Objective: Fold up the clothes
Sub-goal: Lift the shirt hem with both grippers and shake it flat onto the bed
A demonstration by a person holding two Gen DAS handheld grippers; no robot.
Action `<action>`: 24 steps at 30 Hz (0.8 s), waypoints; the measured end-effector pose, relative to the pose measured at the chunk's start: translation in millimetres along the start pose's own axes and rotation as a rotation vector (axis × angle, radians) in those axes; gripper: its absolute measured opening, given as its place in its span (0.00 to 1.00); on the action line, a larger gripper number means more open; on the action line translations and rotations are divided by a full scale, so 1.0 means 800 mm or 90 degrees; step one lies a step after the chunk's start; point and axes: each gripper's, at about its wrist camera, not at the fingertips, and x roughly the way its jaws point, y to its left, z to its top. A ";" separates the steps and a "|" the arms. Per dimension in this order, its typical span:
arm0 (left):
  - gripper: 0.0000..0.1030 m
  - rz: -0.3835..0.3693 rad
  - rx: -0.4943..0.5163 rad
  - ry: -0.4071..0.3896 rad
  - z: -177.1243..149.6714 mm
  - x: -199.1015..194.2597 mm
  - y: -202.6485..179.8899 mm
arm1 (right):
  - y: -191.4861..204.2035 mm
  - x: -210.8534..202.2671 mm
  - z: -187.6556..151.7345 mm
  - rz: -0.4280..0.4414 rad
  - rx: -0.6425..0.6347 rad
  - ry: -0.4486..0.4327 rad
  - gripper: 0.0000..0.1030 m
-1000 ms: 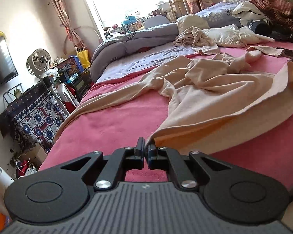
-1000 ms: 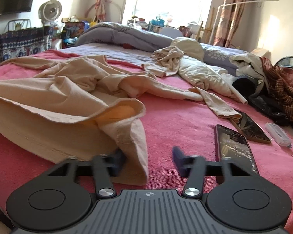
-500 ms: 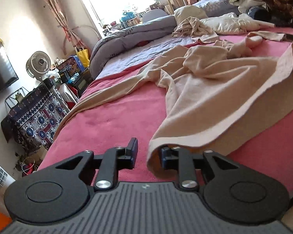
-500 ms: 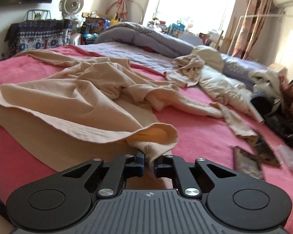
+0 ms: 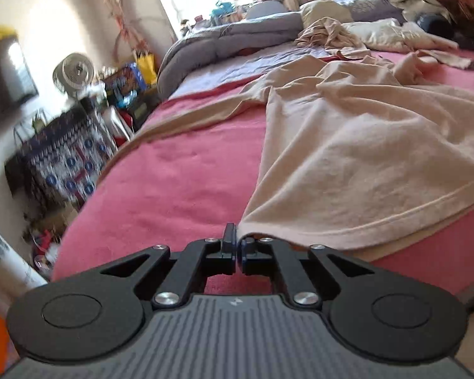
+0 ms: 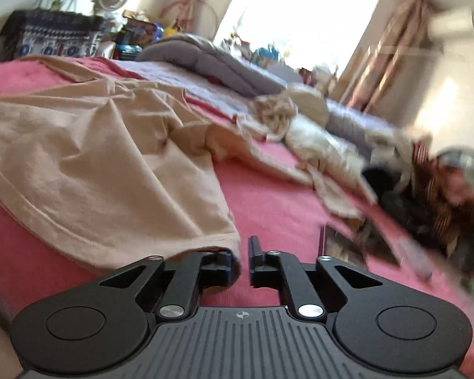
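Observation:
A large beige garment (image 5: 363, 158) lies spread across the pink bed cover (image 5: 180, 189), its hem running along the near side. My left gripper (image 5: 237, 246) is shut on the hem's left corner, low over the bed. In the right wrist view the same beige garment (image 6: 110, 164) fills the left half. Its right hem corner drapes over the left finger of my right gripper (image 6: 244, 259), whose jaws are pinched on it with a narrow gap showing. The hem looks drawn out between the two grippers.
More crumpled beige and white clothes (image 5: 328, 31) and a grey duvet (image 5: 230, 38) lie farther up the bed. A dark phone (image 6: 341, 243) and a plaid heap (image 6: 442, 195) sit to the right. The bed's left edge drops toward a patterned stand (image 5: 63, 158) and fan (image 5: 77, 74).
The left gripper opened half a second ago and has shut again on the hem corner. The right gripper, open a second ago, closed on the other corner. The garment now lies flatter and stretched.

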 end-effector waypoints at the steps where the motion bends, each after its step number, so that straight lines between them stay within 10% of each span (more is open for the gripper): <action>1: 0.15 0.002 0.009 -0.003 0.002 0.002 -0.003 | 0.005 0.006 0.002 -0.004 -0.011 -0.006 0.28; 3: 0.49 0.007 0.028 -0.009 0.003 0.006 -0.011 | 0.013 0.019 0.004 -0.005 -0.025 -0.010 0.31; 4: 0.49 0.019 0.042 -0.016 0.002 0.009 -0.016 | 0.015 0.027 0.004 0.002 -0.023 0.002 0.30; 5: 0.42 0.021 0.052 -0.015 0.002 0.011 -0.017 | 0.017 0.035 0.005 0.009 -0.021 0.014 0.13; 6: 0.05 0.023 0.061 -0.012 0.001 0.013 -0.019 | 0.012 0.041 0.006 0.019 -0.013 0.030 0.04; 15: 0.02 -0.051 -0.035 0.004 0.084 0.047 0.052 | -0.048 0.089 0.068 0.079 0.029 0.119 0.04; 20: 0.01 -0.006 -0.181 -0.259 0.255 -0.026 0.145 | -0.144 0.012 0.248 -0.063 0.188 -0.255 0.05; 24: 0.01 0.003 -0.172 -0.324 0.267 -0.063 0.154 | -0.147 -0.019 0.248 -0.060 0.167 -0.277 0.05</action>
